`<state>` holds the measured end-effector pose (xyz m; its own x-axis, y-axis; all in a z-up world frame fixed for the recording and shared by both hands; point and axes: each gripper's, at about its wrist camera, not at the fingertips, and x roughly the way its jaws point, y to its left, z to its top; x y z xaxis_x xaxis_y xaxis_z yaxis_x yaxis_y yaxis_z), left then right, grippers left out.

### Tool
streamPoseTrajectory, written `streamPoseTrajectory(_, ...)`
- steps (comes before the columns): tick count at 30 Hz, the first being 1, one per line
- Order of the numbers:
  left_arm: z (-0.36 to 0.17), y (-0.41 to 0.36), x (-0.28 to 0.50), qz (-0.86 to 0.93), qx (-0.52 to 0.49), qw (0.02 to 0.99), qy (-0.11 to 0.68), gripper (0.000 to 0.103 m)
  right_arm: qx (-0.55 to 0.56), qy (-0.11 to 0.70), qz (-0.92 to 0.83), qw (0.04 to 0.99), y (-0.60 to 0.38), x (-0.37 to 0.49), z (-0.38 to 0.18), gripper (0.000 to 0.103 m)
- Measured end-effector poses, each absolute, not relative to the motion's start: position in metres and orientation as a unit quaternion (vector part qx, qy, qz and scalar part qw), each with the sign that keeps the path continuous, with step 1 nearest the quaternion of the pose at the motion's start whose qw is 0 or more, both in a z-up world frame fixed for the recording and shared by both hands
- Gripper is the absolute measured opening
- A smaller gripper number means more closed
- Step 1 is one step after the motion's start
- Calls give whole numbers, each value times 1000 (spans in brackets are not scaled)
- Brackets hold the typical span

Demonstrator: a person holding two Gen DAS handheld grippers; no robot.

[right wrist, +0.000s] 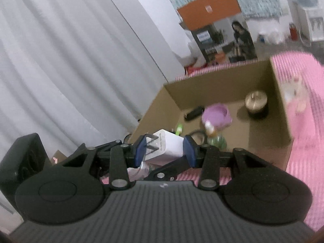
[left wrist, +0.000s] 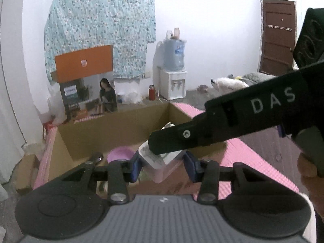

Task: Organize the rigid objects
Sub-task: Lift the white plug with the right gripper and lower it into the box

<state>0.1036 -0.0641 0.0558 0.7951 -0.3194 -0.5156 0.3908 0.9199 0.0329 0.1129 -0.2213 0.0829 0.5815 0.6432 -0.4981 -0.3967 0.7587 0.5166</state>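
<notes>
R claw (right wrist: 164,148) grips charger (right wrist: 170,145) | L claw (left wrist: 162,167) open | box (right wrist: 212,85): bowl (right wrist: 216,115), tin (right wrist: 256,103)

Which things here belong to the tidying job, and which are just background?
Job: white charger held in right tool; cardboard box; purple bowl; round tin; left tool.
Background: water dispenser; curtain; door; red flask.

A floral cloth (left wrist: 101,32) hangs on the wall. A water dispenser (left wrist: 174,68) stands beside a red flask (left wrist: 151,92). Brown door (left wrist: 277,38) at right.
</notes>
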Motion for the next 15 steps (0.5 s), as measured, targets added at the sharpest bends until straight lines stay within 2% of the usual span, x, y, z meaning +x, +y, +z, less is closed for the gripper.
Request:
streamPoseTrajectory(8, 65, -77, 170, -195, 37, 931, 305, 45, 182, 367, 292, 864, -240, 180, 99, 41)
streamPoseTrajectory(15, 37, -77, 239, -188, 0, 898, 399, 45, 196, 435, 272, 836, -249, 255, 77, 42)
